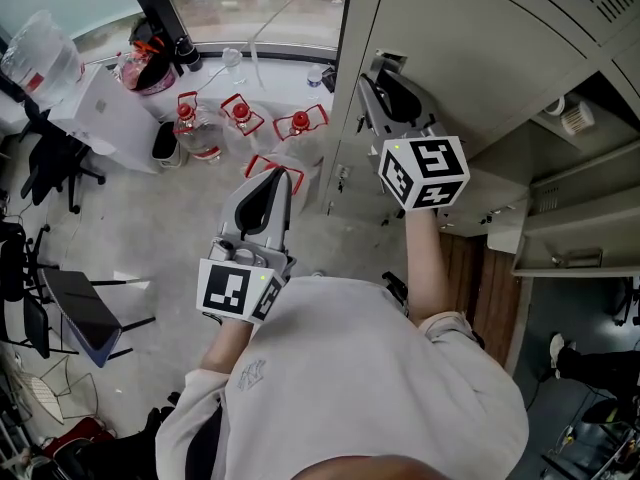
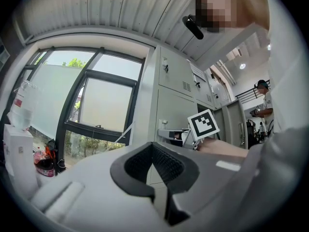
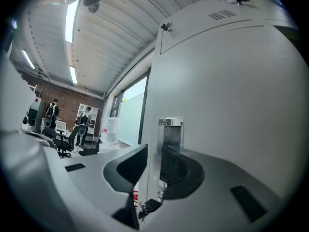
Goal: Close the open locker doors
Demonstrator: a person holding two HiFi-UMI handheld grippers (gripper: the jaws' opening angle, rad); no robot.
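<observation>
An open grey locker door (image 1: 470,38) swings out from the lockers at the right, and open compartments with shelves (image 1: 575,193) show behind it. My right gripper (image 1: 388,86) is at the door's free edge. In the right gripper view the door (image 3: 227,105) fills the right side, and its edge with a metal latch plate (image 3: 170,123) runs between the jaws of the right gripper (image 3: 153,170), which are closed on it. A key (image 3: 150,204) hangs below. My left gripper (image 1: 270,183) is held lower, away from the lockers, shut and empty (image 2: 158,164).
Several clear water jugs with red handles (image 1: 240,118) stand on the floor by the window. A white box (image 1: 110,108), a black office chair (image 1: 50,158) and a folding chair (image 1: 80,313) are to the left. Closed lockers (image 2: 174,91) line the wall.
</observation>
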